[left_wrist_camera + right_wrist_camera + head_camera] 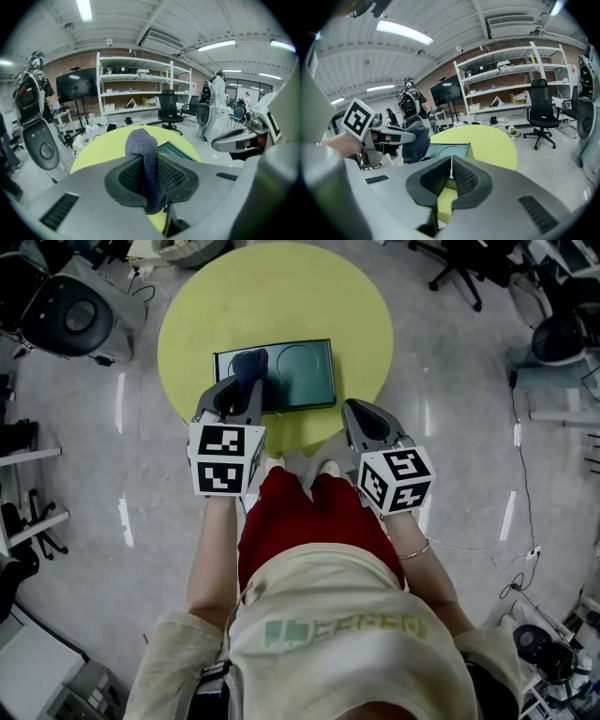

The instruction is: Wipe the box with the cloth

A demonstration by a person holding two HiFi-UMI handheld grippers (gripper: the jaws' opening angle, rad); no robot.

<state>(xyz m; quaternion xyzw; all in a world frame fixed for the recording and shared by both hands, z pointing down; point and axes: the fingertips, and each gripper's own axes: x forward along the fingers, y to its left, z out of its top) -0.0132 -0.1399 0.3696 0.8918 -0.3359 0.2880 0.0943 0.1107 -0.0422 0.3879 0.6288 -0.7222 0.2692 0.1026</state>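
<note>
A flat dark teal box (291,371) lies on a round yellow table (356,315). My left gripper (246,388) is shut on a dark blue cloth (249,365), which hangs over the box's left part. In the left gripper view the cloth (146,159) sticks up between the jaws, with the box (174,151) just behind. My right gripper (354,416) is shut with nothing in it, near the table's front edge, right of the box. The right gripper view shows the box (449,151), the cloth (415,143) and the left gripper (393,136).
The person's red trousers (309,521) and shoes are below the table's near edge. Office chairs (459,268), a black robot base (70,315) and floor cables (487,554) stand around the table. White shelving (140,89) lines the brick wall.
</note>
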